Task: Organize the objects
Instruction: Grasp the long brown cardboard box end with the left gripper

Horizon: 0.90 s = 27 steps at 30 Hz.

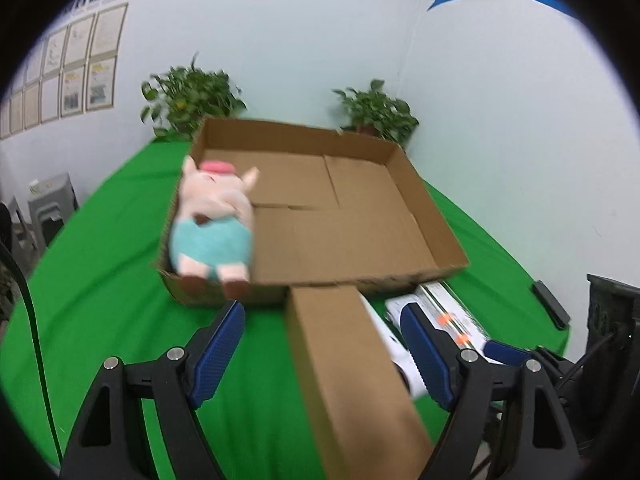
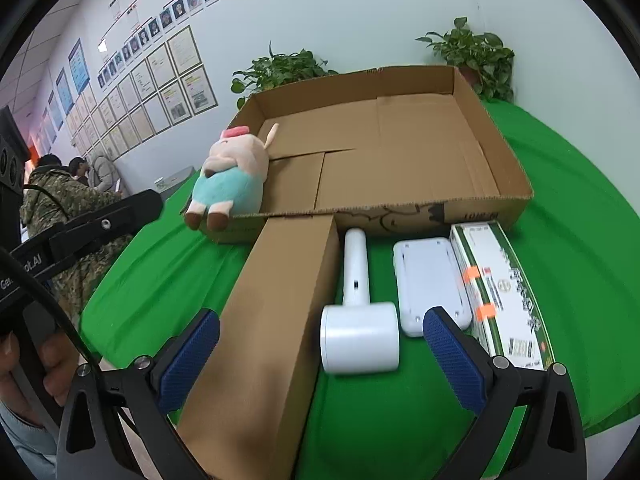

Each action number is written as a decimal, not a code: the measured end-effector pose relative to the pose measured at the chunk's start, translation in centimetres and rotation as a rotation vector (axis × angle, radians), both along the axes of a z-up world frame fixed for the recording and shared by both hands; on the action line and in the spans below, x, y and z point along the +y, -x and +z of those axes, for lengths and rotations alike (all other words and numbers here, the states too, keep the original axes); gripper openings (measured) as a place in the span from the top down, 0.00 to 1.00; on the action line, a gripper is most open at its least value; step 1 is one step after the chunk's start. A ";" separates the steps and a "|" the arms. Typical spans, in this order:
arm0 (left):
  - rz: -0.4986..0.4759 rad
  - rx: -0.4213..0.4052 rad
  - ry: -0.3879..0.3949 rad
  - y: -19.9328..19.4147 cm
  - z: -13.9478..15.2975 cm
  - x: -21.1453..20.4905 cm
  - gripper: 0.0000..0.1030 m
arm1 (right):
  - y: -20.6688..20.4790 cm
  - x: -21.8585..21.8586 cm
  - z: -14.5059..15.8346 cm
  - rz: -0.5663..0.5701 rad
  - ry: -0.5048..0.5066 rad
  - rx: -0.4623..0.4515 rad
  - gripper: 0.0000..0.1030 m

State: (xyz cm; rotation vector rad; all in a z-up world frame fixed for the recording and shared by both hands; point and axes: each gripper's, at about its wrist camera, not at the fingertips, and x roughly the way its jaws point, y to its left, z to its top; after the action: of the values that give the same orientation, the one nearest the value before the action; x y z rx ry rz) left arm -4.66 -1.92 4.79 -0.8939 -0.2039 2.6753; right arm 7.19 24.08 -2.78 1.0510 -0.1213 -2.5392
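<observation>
A plush pig (image 1: 212, 220) (image 2: 230, 176) in teal trousers lies in the near left corner of a shallow cardboard tray (image 1: 420, 200) (image 2: 504, 152), with its feet over the front wall. My left gripper (image 1: 322, 310) is open, short of the tray, above a long brown box (image 1: 344, 368) (image 2: 272, 320). My right gripper (image 2: 322, 316) is open too. It straddles the brown box's edge and a white hammer-shaped device (image 2: 360, 332), and neither pad touches anything. A flat white device (image 2: 430, 280) and a white-green carton (image 2: 504, 292) (image 1: 452, 308) lie to the right.
A green cloth (image 1: 100, 280) (image 2: 580, 208) covers the table, and two potted plants (image 1: 192, 96) (image 2: 476, 56) stand behind the tray against the wall. People (image 2: 68, 196) stand off to the left, past the table edge. A hand (image 2: 24, 360) shows at the lower left.
</observation>
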 end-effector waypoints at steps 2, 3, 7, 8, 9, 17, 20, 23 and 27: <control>-0.012 -0.028 -0.004 -0.3 -0.7 0.9 0.22 | -0.1 0.4 -0.3 0.006 0.003 0.002 0.00; -0.016 -0.036 -0.004 -0.6 -0.9 1.2 0.22 | 0.6 0.5 -0.3 0.011 0.002 0.001 0.01; -0.041 -0.068 -0.022 -0.8 -1.9 2.2 0.22 | 1.2 0.9 -0.8 0.029 -0.023 -0.003 0.01; -0.049 -0.074 -0.028 -0.8 -2.1 2.4 0.22 | 1.4 1.0 -1.1 0.034 -0.028 -0.003 0.01; -0.054 -0.081 -0.034 -0.6 -2.4 2.4 0.22 | 1.6 1.0 -1.2 0.037 -0.030 -0.001 0.01; -0.083 -0.143 -0.112 0.9 -4.0 2.0 0.22 | 3.0 1.1 -2.8 0.097 0.039 -0.027 0.01; -0.099 -0.179 -0.137 1.5 -4.9 1.6 0.22 | 3.3 0.4 -3.3 0.145 0.061 -0.031 0.01; -0.104 -0.223 -0.157 2.3 -5.9 1.2 0.22 | 3.6 -0.6 -3.8 0.191 0.069 -0.048 0.01; -0.111 -0.256 -0.172 2.7 -6.7 0.9 0.22 | 3.6 -1.7 -4.3 0.249 0.087 -0.060 0.00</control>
State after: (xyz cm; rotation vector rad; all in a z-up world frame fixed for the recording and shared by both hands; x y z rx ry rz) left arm -7.32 -0.99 -1.86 -1.1529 -0.4221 2.3951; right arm 3.57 22.40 -7.05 1.0392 -0.1090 -2.2612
